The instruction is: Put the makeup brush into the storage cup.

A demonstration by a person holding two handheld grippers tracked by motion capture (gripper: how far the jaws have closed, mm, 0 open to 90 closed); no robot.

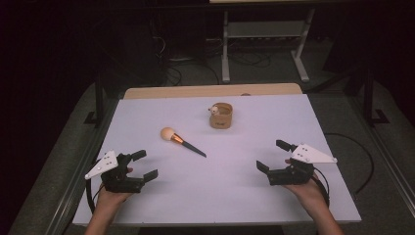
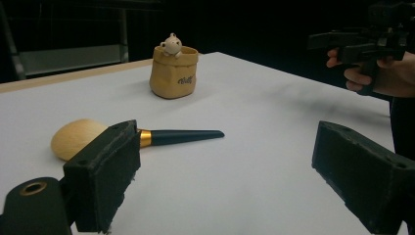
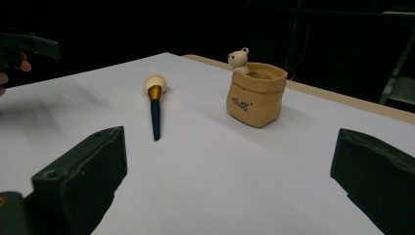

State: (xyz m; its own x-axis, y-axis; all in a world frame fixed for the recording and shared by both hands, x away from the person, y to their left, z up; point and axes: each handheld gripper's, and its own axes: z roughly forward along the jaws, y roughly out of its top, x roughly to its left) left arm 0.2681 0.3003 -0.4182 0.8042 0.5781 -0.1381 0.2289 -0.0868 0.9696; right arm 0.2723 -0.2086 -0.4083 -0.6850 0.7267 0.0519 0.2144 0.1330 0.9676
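We see a makeup brush point(image 1: 181, 140) with a pale round head, gold collar and dark tapered handle lying mid-surface point(image 1: 235, 186), between our left tool point(image 1: 145, 165) and right tool point(image 1: 272, 155), both spread and empty.

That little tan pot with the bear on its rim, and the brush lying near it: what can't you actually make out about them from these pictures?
- Inside of the tan pot: hidden by its own wall in both gripper views; too small in the high view.
- Writing on the pot: too small and blurred to read.
- Bear figure: small and soft, its details unclear.
- Brush: part of its bristle head is covered by the left hand-held gripper's near jaw in the left gripper view.
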